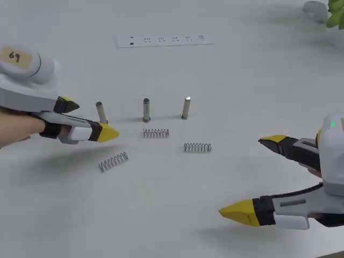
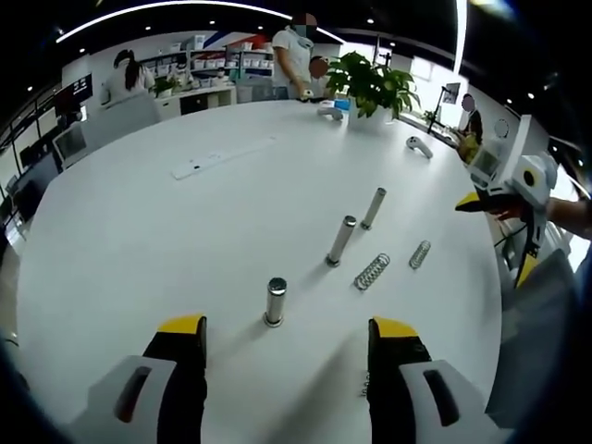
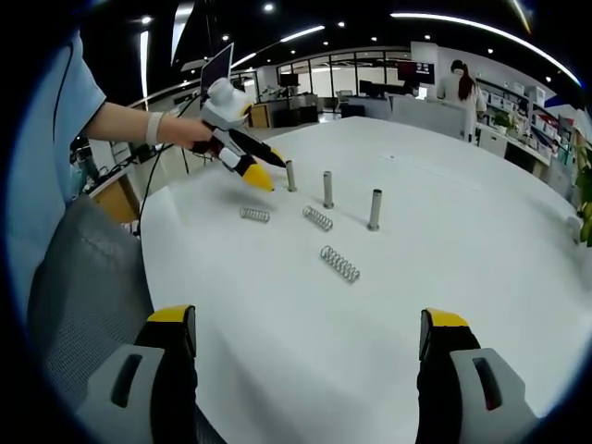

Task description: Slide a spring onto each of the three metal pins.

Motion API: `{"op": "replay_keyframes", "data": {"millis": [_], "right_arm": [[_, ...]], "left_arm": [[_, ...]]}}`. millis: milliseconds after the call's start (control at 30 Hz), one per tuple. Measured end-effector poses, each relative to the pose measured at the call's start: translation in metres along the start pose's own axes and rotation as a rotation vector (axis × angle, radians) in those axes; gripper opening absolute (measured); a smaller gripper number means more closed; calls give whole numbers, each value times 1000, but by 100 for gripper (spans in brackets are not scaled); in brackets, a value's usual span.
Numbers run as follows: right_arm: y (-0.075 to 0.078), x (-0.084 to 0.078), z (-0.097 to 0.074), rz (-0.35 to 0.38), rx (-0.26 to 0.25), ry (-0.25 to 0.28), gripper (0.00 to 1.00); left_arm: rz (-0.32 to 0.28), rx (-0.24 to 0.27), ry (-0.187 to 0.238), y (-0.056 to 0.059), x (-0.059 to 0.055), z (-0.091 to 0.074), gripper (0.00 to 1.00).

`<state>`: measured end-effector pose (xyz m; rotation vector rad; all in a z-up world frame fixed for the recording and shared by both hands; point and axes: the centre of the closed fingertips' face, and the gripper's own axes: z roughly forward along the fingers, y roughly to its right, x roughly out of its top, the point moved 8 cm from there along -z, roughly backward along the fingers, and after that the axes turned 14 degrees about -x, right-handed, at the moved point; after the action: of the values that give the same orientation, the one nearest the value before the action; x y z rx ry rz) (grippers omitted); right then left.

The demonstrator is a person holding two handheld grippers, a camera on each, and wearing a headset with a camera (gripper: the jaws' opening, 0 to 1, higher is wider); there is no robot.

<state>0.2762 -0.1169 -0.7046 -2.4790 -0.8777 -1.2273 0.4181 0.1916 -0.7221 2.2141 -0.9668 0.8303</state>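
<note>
Label: a yellowish tag (image 1: 14, 56) on the left gripper's body reads "69", handwritten; the head view gives it. Markings on the white power strip (image 1: 164, 41) beyond the pins are too small to read.

Left gripper (image 1: 88, 118): yellow fingertips apart, nothing between them. Nearest pin (image 1: 100, 112) stands upright just ahead of the tips, roughly in line with the gap. In the left gripper view the same pin (image 2: 275, 301) sits just forward of the left gripper (image 2: 289, 326). Middle pin (image 2: 341, 240) and far pin (image 2: 374, 208) run on beyond.

Right gripper (image 1: 244, 176): fingertips wide apart, empty, well apart from pins and springs.

All three pins bare. Three springs lie flat on the white table (image 1: 242, 80):
- one (image 1: 156, 133) just in front of the middle pin (image 1: 146, 109)
- one (image 1: 197, 147) nearer the right gripper's tips
- one (image 1: 113, 161) just below the left gripper's lower tip

The right gripper view, from behind the right gripper (image 3: 307, 317), takes in all three springs, the left gripper (image 3: 270, 173) and the bare forearm (image 3: 129, 125) behind it. The left gripper view adds the room: a potted plant (image 2: 370, 79), desks, people standing at the far side.
</note>
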Motion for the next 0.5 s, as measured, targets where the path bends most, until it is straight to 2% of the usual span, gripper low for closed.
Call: {"op": "replay_keyframes", "data": {"millis": [233, 400, 500], "right_arm": [[3, 2, 1, 7, -7, 6, 100], [4, 3, 1, 5, -8, 5, 100], [4, 3, 1, 2, -8, 5, 100]], "left_arm": [[-4, -9, 8, 5, -6, -3, 85], [20, -23, 12, 12, -8, -6, 97], [25, -28, 20, 15, -9, -8, 98]]}}
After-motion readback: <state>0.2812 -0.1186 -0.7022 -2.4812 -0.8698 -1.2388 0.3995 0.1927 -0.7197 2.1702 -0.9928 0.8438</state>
